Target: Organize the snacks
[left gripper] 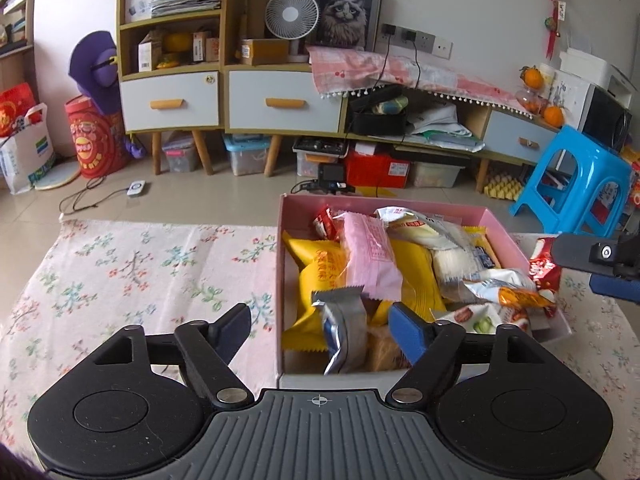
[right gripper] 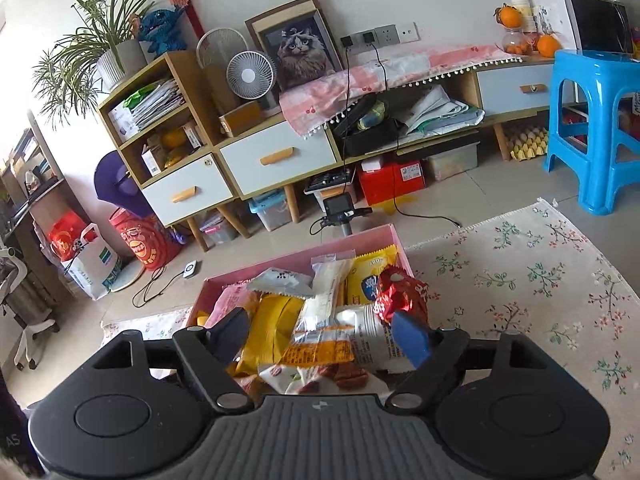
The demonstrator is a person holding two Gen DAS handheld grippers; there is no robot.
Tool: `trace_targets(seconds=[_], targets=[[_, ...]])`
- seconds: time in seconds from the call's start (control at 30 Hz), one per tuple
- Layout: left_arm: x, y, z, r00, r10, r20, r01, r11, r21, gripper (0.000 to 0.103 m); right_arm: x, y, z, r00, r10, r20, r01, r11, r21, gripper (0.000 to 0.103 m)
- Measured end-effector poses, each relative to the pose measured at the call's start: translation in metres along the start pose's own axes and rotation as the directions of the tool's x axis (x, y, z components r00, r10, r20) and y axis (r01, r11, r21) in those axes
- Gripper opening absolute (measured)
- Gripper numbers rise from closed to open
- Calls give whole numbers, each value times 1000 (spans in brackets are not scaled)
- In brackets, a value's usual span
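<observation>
A pink box (left gripper: 285, 216) full of snack packets stands on the floral cloth (left gripper: 140, 272). My left gripper (left gripper: 320, 332) hangs open over the box's near left corner. A silver packet (left gripper: 344, 324) stands between its jaws, and neither pad presses on it. Yellow packets (left gripper: 316, 268) and a pink packet (left gripper: 370, 260) lie behind it. My right gripper (right gripper: 320, 336) is open above the box's right side (right gripper: 402, 248). A red packet (right gripper: 400, 294) rests against its blue right fingertip (right gripper: 410, 336), on top of white and orange packets (right gripper: 320, 344). The left wrist view shows that gripper (left gripper: 576, 270) beside the red packet (left gripper: 542, 268).
Beyond the cloth lies tiled floor with cables (left gripper: 92, 196) and a small camera stand (left gripper: 332, 178). A low cabinet with drawers (left gripper: 280, 100) runs along the wall. A blue plastic stool (right gripper: 596, 128) stands at the right. Bags (left gripper: 28, 148) and a red drum (left gripper: 96, 136) sit at the left.
</observation>
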State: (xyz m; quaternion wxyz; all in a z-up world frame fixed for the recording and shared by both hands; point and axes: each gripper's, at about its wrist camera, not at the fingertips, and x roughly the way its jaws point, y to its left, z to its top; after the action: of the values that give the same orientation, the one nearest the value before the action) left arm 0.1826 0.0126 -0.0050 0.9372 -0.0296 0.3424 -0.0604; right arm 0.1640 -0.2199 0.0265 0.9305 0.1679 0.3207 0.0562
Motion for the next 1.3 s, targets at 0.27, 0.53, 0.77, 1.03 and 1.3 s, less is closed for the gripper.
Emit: trace_targets(seconds=[0.27,0.53,0.77,1.03,1.3], targets=[[-39,9,-8,999,-1,-39,2,1000,4,89,-20,2,-5,998,-38,-47,36,999,-34,82],[-77,13,-17,992,75,-101,-76,997,-6,93,-49,23,-13,991,-124,-58,116,986,-120,89],[-106,12,-22,990,46,-131,-51,998,-36,98,-62,37,-32,972,-205,-116,184,969,-167,93],[-114,16,-22,984,113,-141,-117,993,-25,101,-64,46,-40,964,-209,-167,175,964,-198,93],[-111,12,-27,975,126,-183,-133,991,-29,103,-60,52,-48,959,-214,-185,166,956,-242,93]])
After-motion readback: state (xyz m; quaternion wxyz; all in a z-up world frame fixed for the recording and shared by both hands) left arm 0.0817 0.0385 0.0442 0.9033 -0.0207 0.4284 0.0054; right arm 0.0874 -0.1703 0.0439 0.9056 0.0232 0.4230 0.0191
